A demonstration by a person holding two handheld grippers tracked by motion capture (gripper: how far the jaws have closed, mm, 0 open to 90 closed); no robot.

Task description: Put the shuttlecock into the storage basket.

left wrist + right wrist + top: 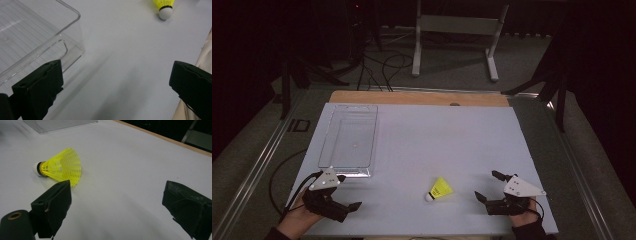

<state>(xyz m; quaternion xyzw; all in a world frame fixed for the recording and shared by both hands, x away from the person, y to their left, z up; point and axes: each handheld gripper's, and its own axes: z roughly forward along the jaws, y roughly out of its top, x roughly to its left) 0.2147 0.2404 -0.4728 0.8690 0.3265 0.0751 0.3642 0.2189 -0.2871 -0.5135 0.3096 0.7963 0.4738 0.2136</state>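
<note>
Both tongs gape empty — right tongs point(490, 186) angled toward the yellow shuttlecock point(440, 189) for pickup, left tongs point(348, 191) waiting beside the clear tray point(373, 145).

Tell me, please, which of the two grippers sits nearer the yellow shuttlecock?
The right gripper: the shuttlecock lies just off its open jaws, whereas the left gripper sits farther away, beside the clear tray.

Yellow shuttlecock point(440, 189), on its side, table's near edge
</note>
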